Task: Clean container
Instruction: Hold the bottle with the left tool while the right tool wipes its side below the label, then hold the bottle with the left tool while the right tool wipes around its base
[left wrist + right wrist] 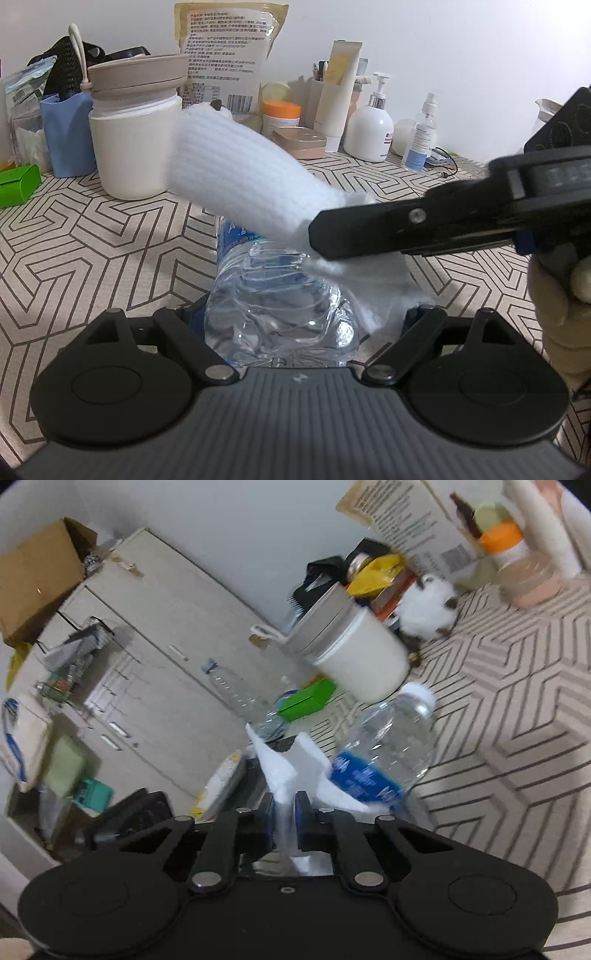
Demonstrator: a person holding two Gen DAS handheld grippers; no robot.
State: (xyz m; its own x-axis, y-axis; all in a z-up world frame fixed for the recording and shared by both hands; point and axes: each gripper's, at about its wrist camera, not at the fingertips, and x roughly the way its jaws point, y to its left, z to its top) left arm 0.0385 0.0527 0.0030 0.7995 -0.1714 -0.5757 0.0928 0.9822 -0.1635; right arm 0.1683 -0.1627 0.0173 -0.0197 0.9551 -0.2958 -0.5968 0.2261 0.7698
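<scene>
the bottle (258,295) lies near on the table (110,240), the cloth (240,166) over it, the jar (135,147) far left.

Prob. a home: toiletries w/ pump bottle (370,127), cabinets (147,672), patterned tablecloth (92,240).

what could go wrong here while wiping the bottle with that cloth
1. The clear bottle sits between the left hand-held gripper fingers and already looks dented; it may buckle further or slip under wiping pressure.
2. The right hand-held gripper pinches only an edge of the white cloth, so the cloth might pull free mid-wipe.
3. The loose end of the cloth flaps near the beige-lidded white jar and could brush it or the clutter behind.
</scene>
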